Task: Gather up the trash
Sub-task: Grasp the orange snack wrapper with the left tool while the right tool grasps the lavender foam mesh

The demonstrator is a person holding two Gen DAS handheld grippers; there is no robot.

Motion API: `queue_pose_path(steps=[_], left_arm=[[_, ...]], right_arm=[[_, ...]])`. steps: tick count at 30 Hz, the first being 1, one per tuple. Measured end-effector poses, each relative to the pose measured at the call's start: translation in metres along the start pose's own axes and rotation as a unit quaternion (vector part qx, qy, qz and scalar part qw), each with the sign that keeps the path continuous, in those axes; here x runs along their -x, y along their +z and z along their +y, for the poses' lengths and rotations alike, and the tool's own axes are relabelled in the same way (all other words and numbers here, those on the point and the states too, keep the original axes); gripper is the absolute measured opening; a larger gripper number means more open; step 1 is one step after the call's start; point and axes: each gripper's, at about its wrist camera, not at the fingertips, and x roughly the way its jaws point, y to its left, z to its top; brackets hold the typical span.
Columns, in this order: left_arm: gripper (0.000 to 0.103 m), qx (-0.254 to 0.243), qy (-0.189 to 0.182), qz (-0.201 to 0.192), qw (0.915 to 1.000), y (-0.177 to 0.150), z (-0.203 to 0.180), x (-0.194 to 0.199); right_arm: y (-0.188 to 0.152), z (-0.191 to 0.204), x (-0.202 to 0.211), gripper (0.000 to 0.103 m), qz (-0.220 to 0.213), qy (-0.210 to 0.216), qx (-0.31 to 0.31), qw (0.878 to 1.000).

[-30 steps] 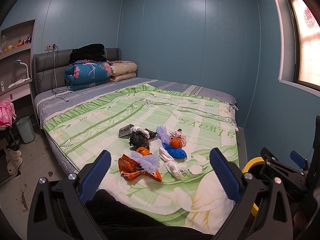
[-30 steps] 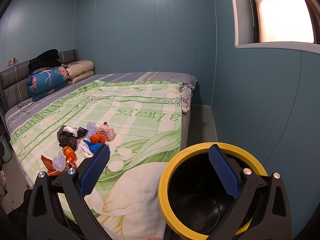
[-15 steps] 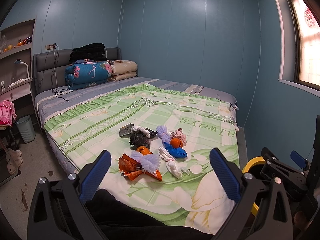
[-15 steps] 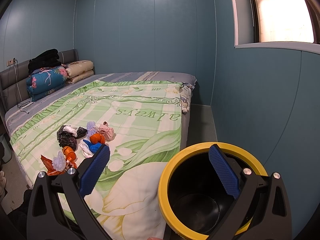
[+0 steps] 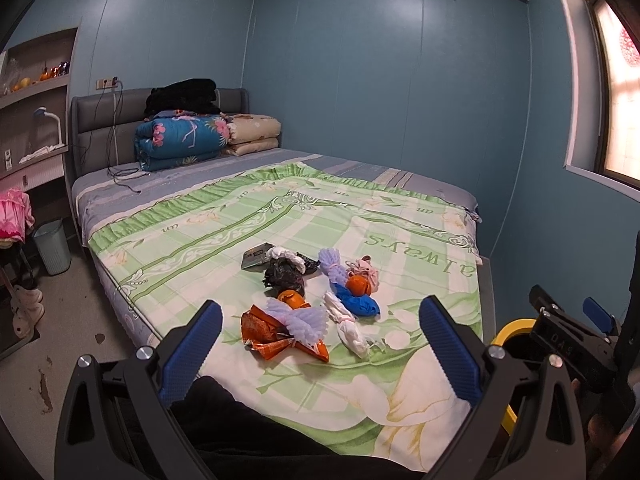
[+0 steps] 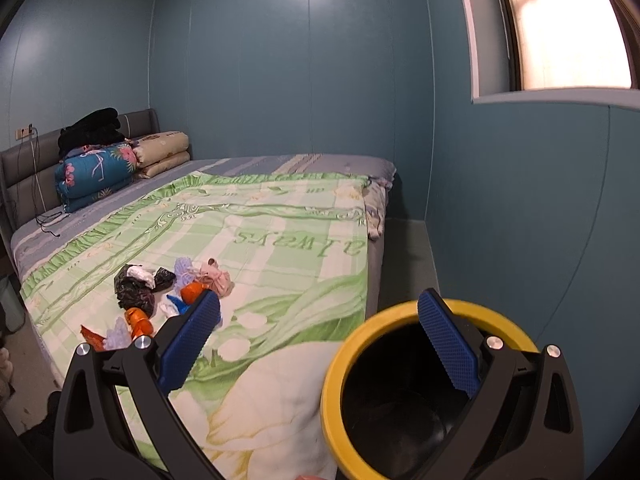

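**Trash heaped on the bed, both tools empty**

My bin [image 6: 420,392] stands beside the bed [image 5: 200,236], so light wrappers could slip off the quilt or miss its rim. The trash pile [image 5: 312,300] lies ahead of my left gripper [image 5: 320,344], apart. My right gripper [image 6: 320,344] hovers above the bin. Both gape wide, holding nothing.

blue walls [image 5: 360,80], bed [image 5: 280,208], window [image 6: 560,24]
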Motion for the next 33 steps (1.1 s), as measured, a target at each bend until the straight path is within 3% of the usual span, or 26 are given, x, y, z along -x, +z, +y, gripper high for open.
queue_pose_path(steps=[5,8,11,14,20,24,29,33], left_arm=[[0.095,0.021,0.005,0.008,0.9997,0.004,0.019,-0.012],[0.095,0.010,-0.001,0.010,0.9999,0.007,0.029,-0.020],[0.095,-0.007,-0.016,0.026,0.9995,0.011,0.039,-0.032],[0.095,-0.021,-0.028,0.064,0.9974,0.007,0.051,-0.052],[0.095,-0.025,-0.011,0.144,0.9892,-0.008,0.076,-0.103],[0.095,-0.006,-0.017,0.189,0.9819,-0.019,0.096,-0.137],[0.095,0.011,-0.028,0.209,0.9775,-0.030,0.113,-0.165],[0.095,0.017,-0.043,0.227,0.9728,-0.034,0.124,-0.188]], right_arm=[[0.009,0.010,-0.018,0.095,-0.001,0.031,0.016,0.999],[0.017,0.016,-0.034,0.095,0.003,0.058,0.015,0.998],[0.027,0.023,-0.058,0.095,0.037,0.125,0.008,0.991],[0.031,0.033,-0.082,0.095,0.084,0.164,-0.002,0.983],[0.024,0.064,-0.117,0.095,0.124,0.165,0.040,0.978],[0.013,0.081,-0.152,0.095,0.178,0.182,0.038,0.966],[0.002,0.109,-0.167,0.095,0.216,0.237,0.058,0.945],[-0.006,0.137,-0.174,0.095,0.257,0.308,0.063,0.914]])
